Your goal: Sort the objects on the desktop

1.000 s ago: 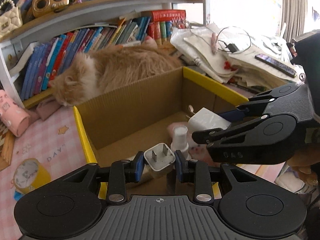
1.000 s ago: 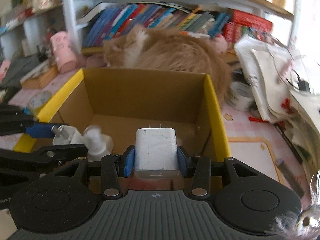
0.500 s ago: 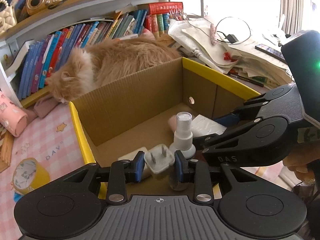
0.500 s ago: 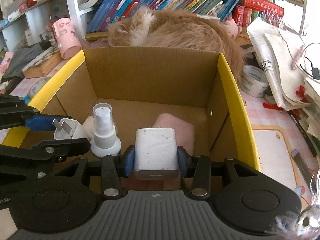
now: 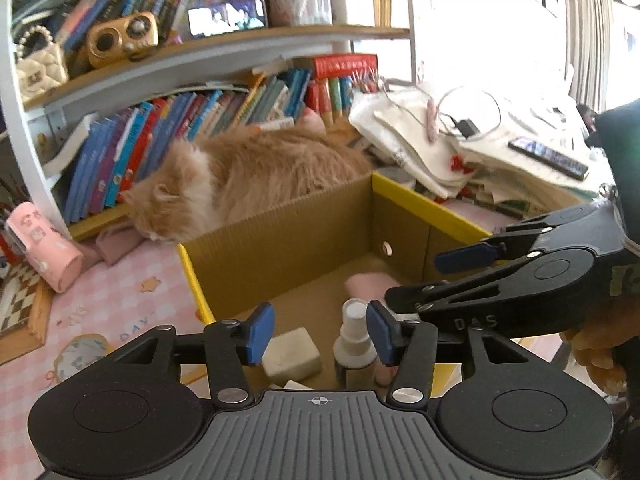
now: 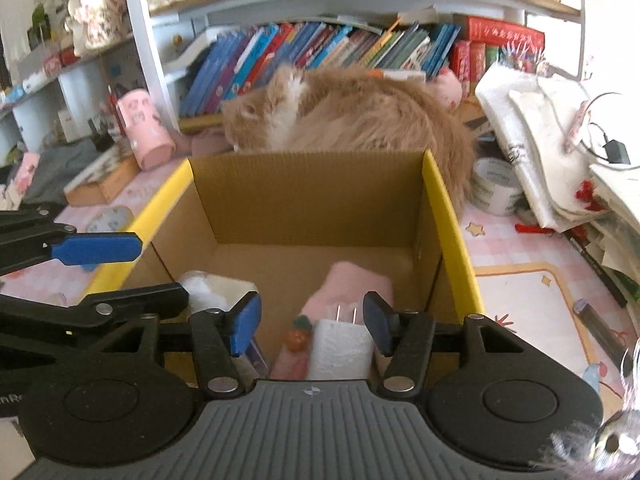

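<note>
A cardboard box with yellow rims (image 5: 424,204) (image 6: 452,216) stands in front of me. My left gripper (image 5: 320,332) is open and empty above its near left part; a small white charger (image 5: 292,350) and a spray bottle (image 5: 354,344) sit in the box below it. My right gripper (image 6: 310,322) is open and empty over the box; the larger white charger (image 6: 342,348) lies below it on a pink cloth item (image 6: 352,288). The right gripper also shows in the left wrist view (image 5: 460,276).
An orange cat (image 5: 248,176) (image 6: 344,116) lies right behind the box, before a bookshelf (image 5: 208,120). A pink cup (image 5: 44,248) lies at the left. Papers, cables and a tape roll (image 6: 494,188) pile up at the right on the pink checked mat (image 6: 520,248).
Both grippers have opened and let go of their chargers, which now lie in the box. Both grippers have risen and pulled back a little.
</note>
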Tool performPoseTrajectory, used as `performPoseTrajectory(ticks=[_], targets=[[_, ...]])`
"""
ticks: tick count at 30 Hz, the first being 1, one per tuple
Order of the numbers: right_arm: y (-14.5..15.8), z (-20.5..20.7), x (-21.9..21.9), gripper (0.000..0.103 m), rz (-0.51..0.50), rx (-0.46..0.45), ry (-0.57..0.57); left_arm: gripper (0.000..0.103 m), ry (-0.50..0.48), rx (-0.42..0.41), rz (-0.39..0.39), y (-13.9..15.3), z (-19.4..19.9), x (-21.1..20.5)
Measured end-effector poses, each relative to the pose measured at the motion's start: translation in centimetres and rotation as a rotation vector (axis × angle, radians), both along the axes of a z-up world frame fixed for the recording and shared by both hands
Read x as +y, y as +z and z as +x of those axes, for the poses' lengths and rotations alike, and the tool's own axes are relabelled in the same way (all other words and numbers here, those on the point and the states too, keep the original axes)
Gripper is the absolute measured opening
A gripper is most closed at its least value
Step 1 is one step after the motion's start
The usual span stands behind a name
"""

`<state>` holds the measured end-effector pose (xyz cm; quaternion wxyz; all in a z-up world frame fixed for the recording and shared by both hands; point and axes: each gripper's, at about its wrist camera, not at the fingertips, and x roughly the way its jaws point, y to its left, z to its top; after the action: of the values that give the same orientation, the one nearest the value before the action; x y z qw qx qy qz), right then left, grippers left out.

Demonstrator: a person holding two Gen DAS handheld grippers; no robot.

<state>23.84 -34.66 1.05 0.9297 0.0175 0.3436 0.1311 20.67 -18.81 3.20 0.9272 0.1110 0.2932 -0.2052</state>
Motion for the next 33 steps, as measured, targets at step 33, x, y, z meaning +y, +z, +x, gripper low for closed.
performPoseTrajectory(ticks=[33], targets=[[2.0, -11.3, -0.8, 0.055, -0.010, -0.059, -0.262, 0.069, 0.042, -0.063, -0.109, 2.0, -6.7, 6.9]])
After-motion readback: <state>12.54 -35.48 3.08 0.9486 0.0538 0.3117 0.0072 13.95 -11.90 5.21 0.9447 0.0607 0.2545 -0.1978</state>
